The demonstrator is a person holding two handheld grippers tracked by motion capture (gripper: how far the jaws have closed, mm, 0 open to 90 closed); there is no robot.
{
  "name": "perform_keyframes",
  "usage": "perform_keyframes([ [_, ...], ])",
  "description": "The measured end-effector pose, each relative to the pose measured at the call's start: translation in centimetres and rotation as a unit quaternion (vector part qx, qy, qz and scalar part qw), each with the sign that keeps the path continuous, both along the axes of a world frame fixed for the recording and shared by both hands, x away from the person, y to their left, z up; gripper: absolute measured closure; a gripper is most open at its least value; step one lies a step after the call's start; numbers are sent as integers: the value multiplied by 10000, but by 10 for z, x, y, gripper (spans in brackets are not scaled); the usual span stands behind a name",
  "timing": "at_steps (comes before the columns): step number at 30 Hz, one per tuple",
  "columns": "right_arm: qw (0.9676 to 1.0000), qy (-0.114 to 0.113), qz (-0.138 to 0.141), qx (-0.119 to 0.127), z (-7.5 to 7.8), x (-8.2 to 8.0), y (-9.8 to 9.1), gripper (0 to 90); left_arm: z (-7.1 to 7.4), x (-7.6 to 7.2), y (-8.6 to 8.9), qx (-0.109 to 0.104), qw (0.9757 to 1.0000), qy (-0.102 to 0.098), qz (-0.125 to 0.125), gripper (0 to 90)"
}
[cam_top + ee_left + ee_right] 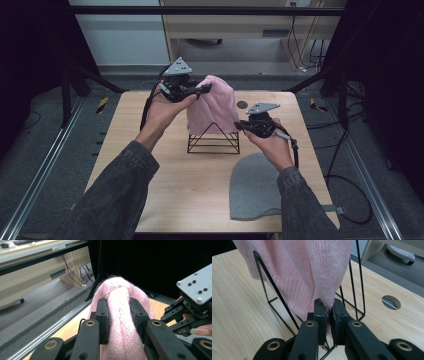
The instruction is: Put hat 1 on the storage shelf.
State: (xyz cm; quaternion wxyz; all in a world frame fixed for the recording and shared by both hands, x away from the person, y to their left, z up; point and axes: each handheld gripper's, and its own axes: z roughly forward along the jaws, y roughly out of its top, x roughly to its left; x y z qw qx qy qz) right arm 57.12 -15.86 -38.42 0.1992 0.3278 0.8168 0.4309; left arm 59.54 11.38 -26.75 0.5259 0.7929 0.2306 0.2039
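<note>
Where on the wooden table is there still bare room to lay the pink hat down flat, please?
The widest bare patch is the near-left part of the light wooden table, between the black wire stand and the flat grey knitted hat. The far-left corner is free too. The right side is crowded: the grey hat, the right gripper and the pink knitted hat over the stand.

A pink knitted hat (212, 105) hung draped over a black wire pyramid stand (214, 137) near the middle of the wooden surface (180, 185). Its crown was bunched into a thick fold between the jaws of the left gripper (119, 307), held up above the stand's peak. Its ribbed lower edge was pinched by the right gripper (329, 308) at the stand's right side. A grey knitted hat (255, 187) lay flat on the surface, nearer the person, to the right.
</note>
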Motion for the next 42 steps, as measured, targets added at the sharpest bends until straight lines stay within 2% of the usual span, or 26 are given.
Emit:
perform_keyframes([
  [8, 9999, 88, -80, -14, -9, 0, -2, 841, -8, -1, -2, 149, 9999, 45, -49, 718],
  [9, 9999, 89, -83, -23, -12, 0, -2, 841, -11, -1, -2, 98, 9999, 89, -50, 717],
  [14, 9998, 135, -106, -88, -18, 0, -3, 841, -18, -1, -3, 130, 9998, 149, -56, 713],
  [17, 9997, 192, -113, -129, -22, 1, -2, 841, -23, 0, -3, 220, 9996, 185, -49, 711],
  [24, 9994, 299, -102, -163, -35, 3, -1, 841, -33, 0, -4, 266, 9993, 259, -76, 711],
  [30, 9992, 350, -116, -168, -40, 3, -2, 841, -39, -2, -3, 257, 9992, 301, -109, 711],
  [35, 9988, 414, -128, -221, -44, 4, -3, 839, -45, -3, -3, 332, 9988, 339, -127, 710],
  [40, 9984, 487, -130, -250, -48, 4, -3, 837, -50, -4, -4, 274, 9988, 390, -145, 709],
  [42, 9983, 516, -129, -248, -51, 4, -4, 835, -52, -5, -5, 328, 9984, 425, -178, 709],
])
